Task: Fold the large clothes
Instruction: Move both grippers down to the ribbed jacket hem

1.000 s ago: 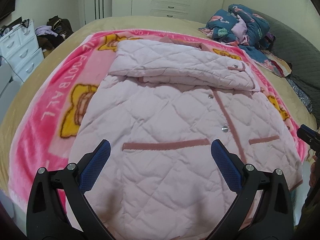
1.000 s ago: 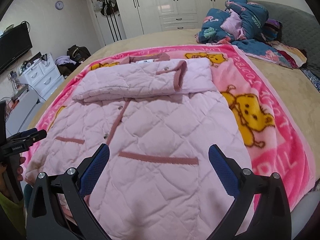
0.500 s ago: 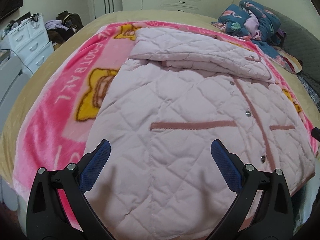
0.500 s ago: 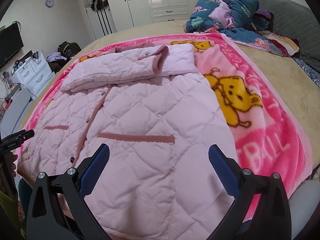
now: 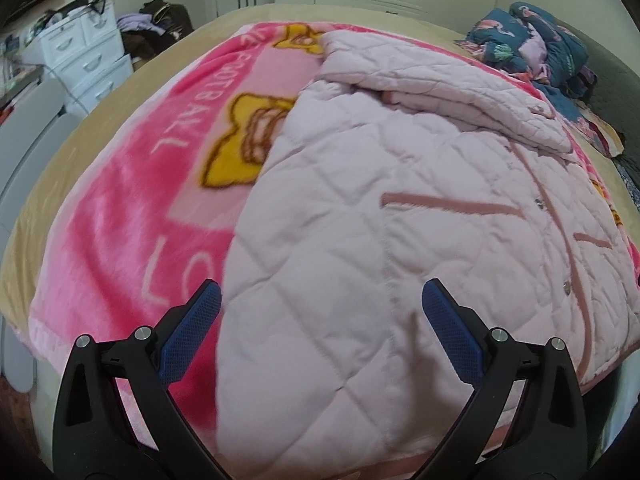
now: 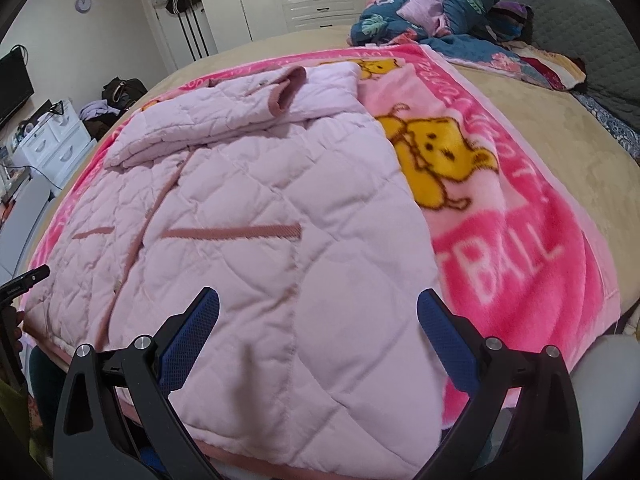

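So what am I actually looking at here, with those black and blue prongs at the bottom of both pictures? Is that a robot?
No robot. A person holds a hand tool in each hand, and each tool has a camera looking forward along its two fingers. One picture comes from the left gripper, the other from the right gripper; the blue pads are their fingertips. Both are open and hold nothing.

They hover over the near hem of a pale pink quilted coat lying flat on a bright pink cartoon blanket spread over a beige bed. The coat's sleeves are already folded across its chest. A pile of dark blue bedding sits at the far end. At the left edge of the right camera's view you can glimpse the other tool.
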Tool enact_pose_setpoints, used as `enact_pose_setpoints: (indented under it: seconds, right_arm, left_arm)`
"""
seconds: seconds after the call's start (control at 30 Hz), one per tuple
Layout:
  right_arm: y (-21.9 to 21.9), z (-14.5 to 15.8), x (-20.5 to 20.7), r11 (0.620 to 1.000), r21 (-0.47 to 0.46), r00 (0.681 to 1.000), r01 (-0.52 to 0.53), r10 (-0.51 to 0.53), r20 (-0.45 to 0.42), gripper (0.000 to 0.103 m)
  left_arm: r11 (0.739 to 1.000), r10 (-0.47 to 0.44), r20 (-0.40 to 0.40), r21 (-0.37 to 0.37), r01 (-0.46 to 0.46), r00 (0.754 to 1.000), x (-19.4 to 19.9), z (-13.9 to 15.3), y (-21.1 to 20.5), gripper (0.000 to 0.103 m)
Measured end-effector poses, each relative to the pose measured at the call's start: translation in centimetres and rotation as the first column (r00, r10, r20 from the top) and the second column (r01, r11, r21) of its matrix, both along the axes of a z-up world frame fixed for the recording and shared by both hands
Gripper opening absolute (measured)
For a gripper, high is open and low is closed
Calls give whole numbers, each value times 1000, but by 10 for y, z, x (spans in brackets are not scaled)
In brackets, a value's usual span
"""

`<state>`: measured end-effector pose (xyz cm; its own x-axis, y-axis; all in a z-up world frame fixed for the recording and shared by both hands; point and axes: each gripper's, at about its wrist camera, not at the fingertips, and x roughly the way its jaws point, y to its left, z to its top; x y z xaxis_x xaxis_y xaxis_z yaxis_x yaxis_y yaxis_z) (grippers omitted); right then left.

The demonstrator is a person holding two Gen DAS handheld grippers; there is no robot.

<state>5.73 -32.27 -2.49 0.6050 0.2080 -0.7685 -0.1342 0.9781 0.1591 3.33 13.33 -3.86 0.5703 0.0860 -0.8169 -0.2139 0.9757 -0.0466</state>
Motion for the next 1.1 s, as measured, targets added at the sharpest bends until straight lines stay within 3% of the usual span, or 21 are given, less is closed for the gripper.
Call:
enact_pose_setpoints:
  seconds: [0.33, 0.57, 0.63, 0.93, 1.03, 1.1]
  right_arm:
    - [-23, -21, -23, 1000, 16, 997, -21, 22, -78, 99]
    - [-33, -39, -35, 995, 91, 989, -42, 54, -139, 97]
    - [-33, -41, -39, 991, 117, 987, -59, 75, -143, 91]
    - [-39, -51, -46, 980, 174, 981, -93, 120, -150, 82]
    - [-37, -52, -47, 980, 170, 978, -104, 132, -160, 73]
    - [-36, -51, -49, 977, 177, 976, -117, 146, -161, 55]
  left_arm:
    - [999, 19, -31, -42, -21, 999, -21, -15, 19, 94]
    - [998, 1, -44, -58, -3, 999, -30, -20, 20, 94]
    - [998, -3, -45, -71, 0, 999, -35, -21, 21, 94]
    - [997, -41, -27, -68, 39, 999, -51, -22, 15, 94]
    - [995, -46, -29, -89, 43, 999, -52, -25, 13, 94]
    - [995, -55, -29, -88, 52, 998, -51, -26, 10, 94]
